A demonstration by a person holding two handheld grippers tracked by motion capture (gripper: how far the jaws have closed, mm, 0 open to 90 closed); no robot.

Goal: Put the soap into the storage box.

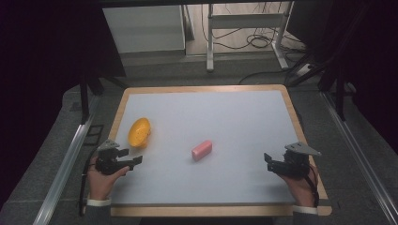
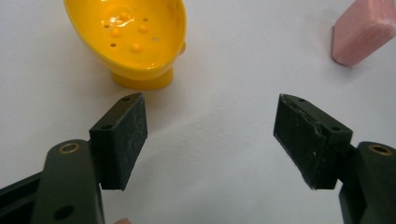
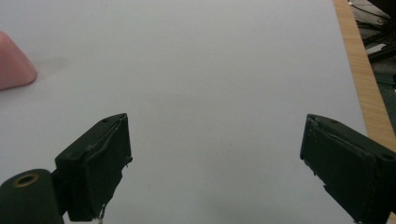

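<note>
Evidently both tongs were parked at the near corners of the table (image 1: pixel 206 101), each resting low with nothing between its jaws, which read as a ready stance before any grasp. The left gripper (image 1: pixel 132 157) sat just short of the yellow soap dish (image 1: pixel 139 132), which lay a little beyond and to the outside of its jaw tips; in the left gripper view that dish (image 2: pixel 128 39) stood ahead of the left-hand jaw, its drain holes and studs facing up and its short foot toward the camera. The jaws of the left gripper (image 2: pixel 210 135) stood wide apart over bare table, holding nothing. The pink soap bar (image 1: pixel 202 150) lay flat in the open middle, between the two tongs and somewhat closer to the left one, well apart from the dish; it showed ahead and to the right of the left gripper's jaws (image 2: pixel 365 29). I judged it was left loose there so that either tool could reach it and carry it to the dish.

The right gripper (image 1: pixel 268 161) pointed inward toward the bar, its jaws equally wide and empty, with the bar (image 3: pixel 14 67) far off to the left of its jaws (image 3: pixel 215 163). Each hand gripped its tool from behind, forearms coming in from the near edge, the left hand (image 1: pixel 101 180) and right hand (image 1: pixel 300 185) both low by the table.
</note>
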